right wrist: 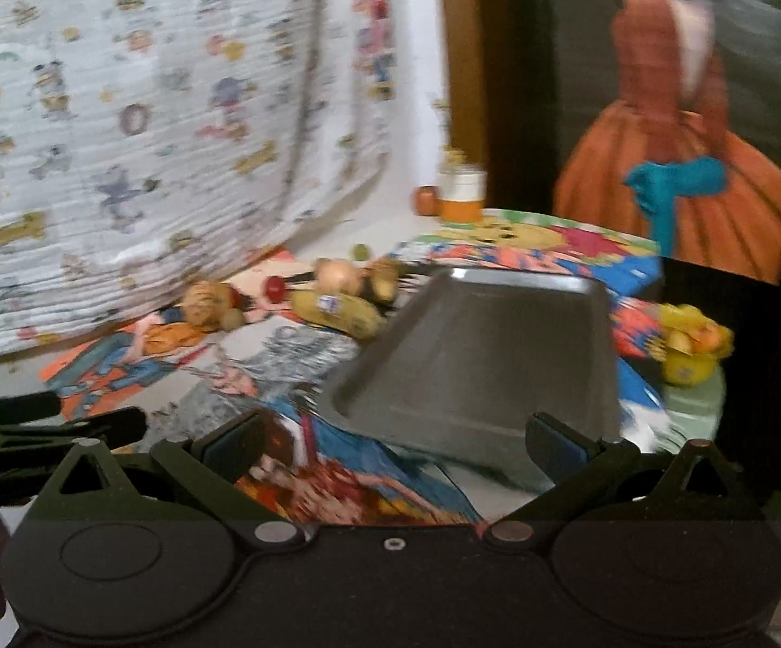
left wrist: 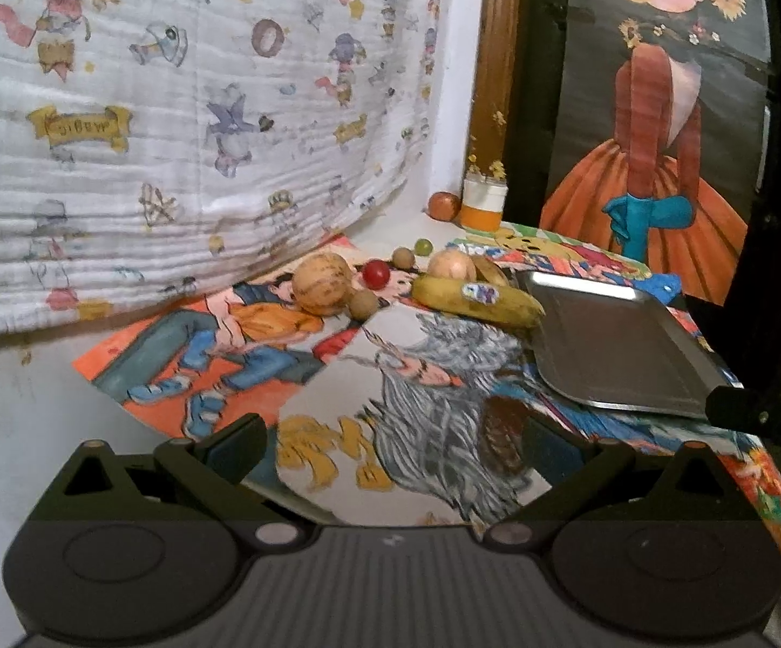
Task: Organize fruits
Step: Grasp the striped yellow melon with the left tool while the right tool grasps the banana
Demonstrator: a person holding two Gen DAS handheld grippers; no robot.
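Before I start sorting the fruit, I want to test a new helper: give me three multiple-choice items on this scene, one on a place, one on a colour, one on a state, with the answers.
1. Where does the banana lie?
A. inside the metal tray
B. on the patterned cloth, beside the tray's left edge
C. against the orange-and-white jar

2. What colour is the small round fruit between the melon-like fruit and the banana?
A. red
B. blue
C. white

3. What is the state of the metal tray?
A. piled with fruit
B. turned upside down
C. empty, open side up

Answers:
1 B: the banana rests on the cloth, outside the tray rim.
2 A: it shows bright red in both views.
3 C: only bare metal is seen inside its raised rim.
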